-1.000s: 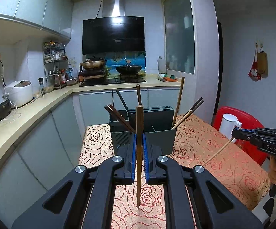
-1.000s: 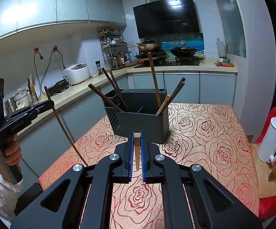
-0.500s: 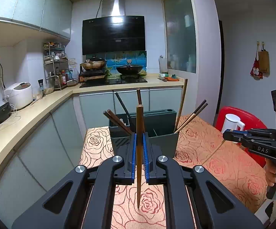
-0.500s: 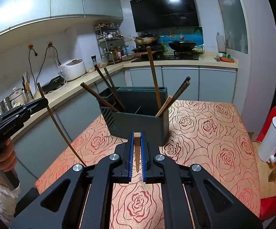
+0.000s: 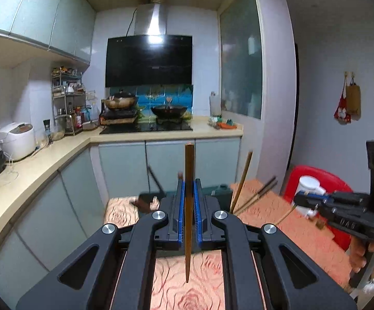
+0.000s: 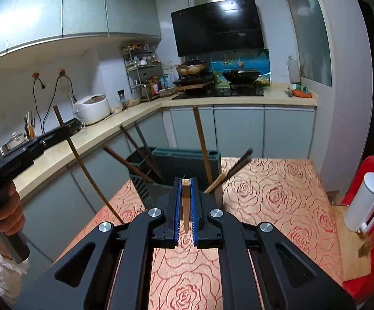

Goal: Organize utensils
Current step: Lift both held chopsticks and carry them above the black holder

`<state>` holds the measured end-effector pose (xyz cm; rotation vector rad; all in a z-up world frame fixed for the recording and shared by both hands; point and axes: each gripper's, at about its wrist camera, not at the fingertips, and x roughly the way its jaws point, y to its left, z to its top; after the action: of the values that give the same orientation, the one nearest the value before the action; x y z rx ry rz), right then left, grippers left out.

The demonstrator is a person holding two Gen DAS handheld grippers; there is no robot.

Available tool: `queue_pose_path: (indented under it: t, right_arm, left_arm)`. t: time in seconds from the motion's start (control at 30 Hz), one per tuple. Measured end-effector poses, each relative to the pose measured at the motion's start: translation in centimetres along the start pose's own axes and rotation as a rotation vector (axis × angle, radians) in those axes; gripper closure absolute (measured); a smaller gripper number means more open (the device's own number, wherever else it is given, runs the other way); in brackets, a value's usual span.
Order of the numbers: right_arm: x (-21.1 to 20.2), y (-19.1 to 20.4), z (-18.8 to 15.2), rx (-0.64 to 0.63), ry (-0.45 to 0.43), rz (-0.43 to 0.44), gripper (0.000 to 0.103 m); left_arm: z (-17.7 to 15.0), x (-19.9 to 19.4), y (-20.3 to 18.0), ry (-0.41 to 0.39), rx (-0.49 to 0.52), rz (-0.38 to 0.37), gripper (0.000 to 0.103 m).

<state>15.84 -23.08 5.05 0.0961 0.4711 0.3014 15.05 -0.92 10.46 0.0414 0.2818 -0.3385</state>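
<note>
My left gripper (image 5: 189, 182) is shut on a brown chopstick (image 5: 189, 160) that stands upright between the blue pads, with its tip hanging over the table. The dark green utensil holder (image 5: 218, 190) is mostly hidden behind the fingers. My right gripper (image 6: 185, 180) is shut on a second chopstick (image 6: 185, 206), seen end on. The holder (image 6: 184, 159) stands just beyond it with several chopsticks (image 6: 202, 144) leaning in its compartments. Each view shows the other gripper at its edge: the right gripper (image 5: 302, 200) and the left gripper (image 6: 65, 131), with its slanted chopstick (image 6: 88, 175).
A rose-patterned cloth covers the table (image 6: 269, 193). A white lidded container (image 6: 366, 204) stands on a red stool to the right. The kitchen counter (image 5: 32, 170) runs along the left, with a rice cooker (image 5: 17, 139). A hand (image 6: 8, 211) grips the left tool's handle.
Both grippers have risen, so the holder sits lower in both views and is now largely hidden behind the left fingers. Both chopsticks stay clamped.
</note>
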Motion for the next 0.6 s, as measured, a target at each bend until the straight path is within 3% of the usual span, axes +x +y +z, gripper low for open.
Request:
queue_pose_path:
  t: [0.37,0.6]
  right_arm:
    - [0.7,0.4,4.6,0.000,-0.063,-0.028,0.096]
    - [2.1,0.4,6.8,-0.004,-0.096,-0.065,0.096]
  left_arm:
    - [6.3,2.0,-1.4,-0.097,-0.037,-0.026,0.097]
    - [7.8,5.7,-2.0,-0.126,-0.040,0.036,0.097]
